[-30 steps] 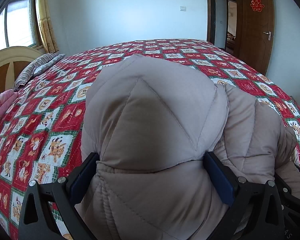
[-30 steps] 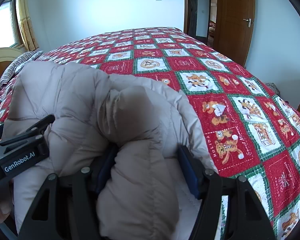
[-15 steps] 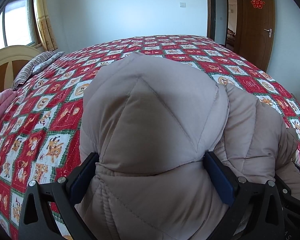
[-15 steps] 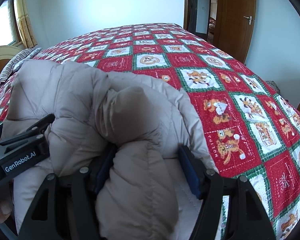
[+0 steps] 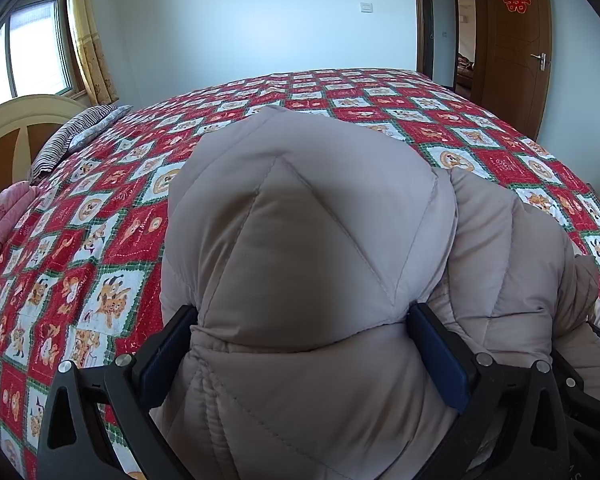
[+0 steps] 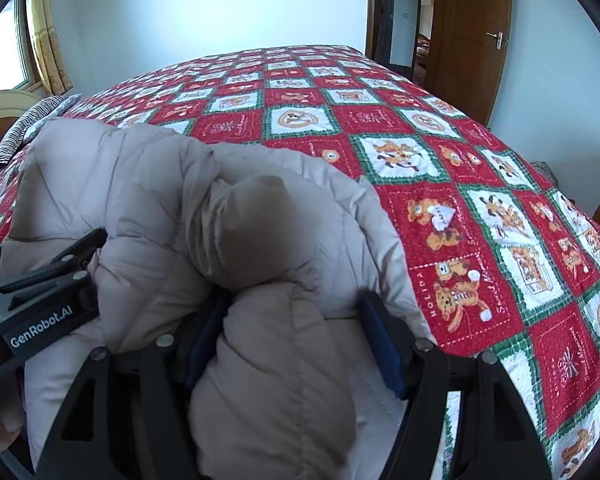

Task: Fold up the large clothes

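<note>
Spread over a wide bed, a red and green patchwork quilt (image 6: 480, 200) carries a beige quilted down coat (image 5: 308, 248) bunched at its near edge. Thick folds of the coat are pinched by the left gripper (image 5: 304, 344) and by the right gripper (image 6: 296, 336) (both sets of pads pressed into padding). Farther off, a striped pillow (image 5: 72, 136) and a brown door (image 6: 476, 36) are seen.
</note>
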Demonstrator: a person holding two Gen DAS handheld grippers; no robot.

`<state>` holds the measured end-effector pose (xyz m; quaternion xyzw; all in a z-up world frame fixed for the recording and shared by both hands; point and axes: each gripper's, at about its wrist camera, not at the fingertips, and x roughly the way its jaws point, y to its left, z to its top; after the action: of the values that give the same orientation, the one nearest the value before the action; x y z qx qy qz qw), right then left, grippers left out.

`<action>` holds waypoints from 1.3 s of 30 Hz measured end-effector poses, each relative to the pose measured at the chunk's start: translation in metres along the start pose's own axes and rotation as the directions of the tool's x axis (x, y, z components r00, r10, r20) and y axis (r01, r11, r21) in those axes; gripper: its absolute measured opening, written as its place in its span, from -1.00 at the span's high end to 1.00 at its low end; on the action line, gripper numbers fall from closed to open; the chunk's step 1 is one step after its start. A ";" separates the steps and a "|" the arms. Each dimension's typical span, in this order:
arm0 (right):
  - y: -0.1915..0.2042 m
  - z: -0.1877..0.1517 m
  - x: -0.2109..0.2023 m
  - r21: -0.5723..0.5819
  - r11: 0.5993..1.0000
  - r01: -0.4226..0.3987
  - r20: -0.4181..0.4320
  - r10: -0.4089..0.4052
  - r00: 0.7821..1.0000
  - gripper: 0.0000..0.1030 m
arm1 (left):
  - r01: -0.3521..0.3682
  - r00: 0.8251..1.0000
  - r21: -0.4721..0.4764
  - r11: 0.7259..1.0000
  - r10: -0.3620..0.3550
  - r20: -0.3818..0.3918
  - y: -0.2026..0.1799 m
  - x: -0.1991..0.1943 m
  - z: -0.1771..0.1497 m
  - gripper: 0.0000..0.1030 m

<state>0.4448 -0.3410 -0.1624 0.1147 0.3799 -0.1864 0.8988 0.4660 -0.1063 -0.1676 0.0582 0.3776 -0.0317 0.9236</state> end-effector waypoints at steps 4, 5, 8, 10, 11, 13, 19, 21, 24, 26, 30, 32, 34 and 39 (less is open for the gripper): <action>-0.001 0.000 0.000 0.006 1.000 -0.002 0.003 0.002 1.000 -0.37 | -0.001 1.000 0.000 1.000 0.001 0.002 0.000 0.000 0.000 -0.99; -0.001 0.000 0.000 0.007 1.000 -0.002 0.002 0.002 1.000 -0.38 | -0.002 1.000 0.001 1.000 0.002 0.002 0.000 0.000 0.000 -0.99; -0.001 0.000 0.000 0.014 1.000 -0.007 0.004 0.007 1.000 -0.38 | -0.004 1.000 0.003 1.000 0.004 0.002 0.000 -0.001 0.000 -0.99; -0.001 -0.001 -0.001 0.016 1.000 -0.009 0.005 0.009 1.000 -0.38 | -0.007 1.000 0.005 1.000 0.007 0.002 -0.001 -0.003 0.001 -0.99; -0.002 -0.001 -0.001 0.018 1.000 -0.011 0.006 0.010 1.000 -0.38 | -0.008 1.000 0.007 1.000 0.008 0.000 -0.001 -0.004 0.001 -0.99; -0.001 -0.001 -0.001 0.017 1.000 -0.011 0.007 0.010 1.000 -0.38 | -0.008 1.000 0.011 1.000 0.008 -0.005 -0.001 -0.005 0.003 -0.99; -0.003 -0.001 -0.003 0.021 0.999 -0.031 0.001 0.031 1.000 -0.39 | 0.018 0.999 0.034 0.999 -0.016 -0.045 0.001 -0.015 0.008 -0.99; -0.004 0.000 -0.002 0.020 0.999 -0.036 -0.004 0.036 0.999 -0.41 | 0.037 0.998 0.043 0.998 -0.035 -0.049 0.007 -0.023 0.007 -0.99; -0.007 0.000 -0.001 0.031 0.999 -0.045 -0.005 0.045 0.999 -0.44 | 0.063 0.998 0.057 0.996 -0.062 -0.020 0.018 -0.044 0.001 -0.99; -0.008 0.000 -0.003 0.034 0.998 -0.049 -0.002 0.049 0.999 -0.44 | 0.064 0.998 0.054 0.996 -0.065 0.013 0.029 -0.062 -0.009 -0.99; -0.025 0.001 -0.028 0.041 0.994 -0.099 0.031 0.098 0.995 -0.72 | 0.104 0.992 0.042 0.994 -0.107 0.067 0.057 -0.091 -0.032 -0.99; -0.042 -0.002 -0.047 0.065 0.996 -0.068 0.103 0.061 0.993 -1.00 | 0.104 0.991 0.050 0.993 -0.107 0.075 0.071 -0.095 -0.044 -0.99; -0.051 -0.007 -0.051 0.064 0.997 -0.051 0.125 0.043 0.991 -1.00 | 0.101 0.993 0.042 0.994 -0.103 0.056 0.079 -0.089 -0.052 -0.99; -0.055 -0.015 -0.034 0.093 0.992 -0.086 0.066 0.080 0.995 -0.99 | 0.180 0.984 -0.045 0.983 -0.180 0.008 0.081 -0.069 -0.061 -0.99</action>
<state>0.3900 -0.3770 -0.1517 0.1676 0.3372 -0.1702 0.9106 0.3822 -0.0171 -0.1556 0.0027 0.3800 -0.1068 0.9188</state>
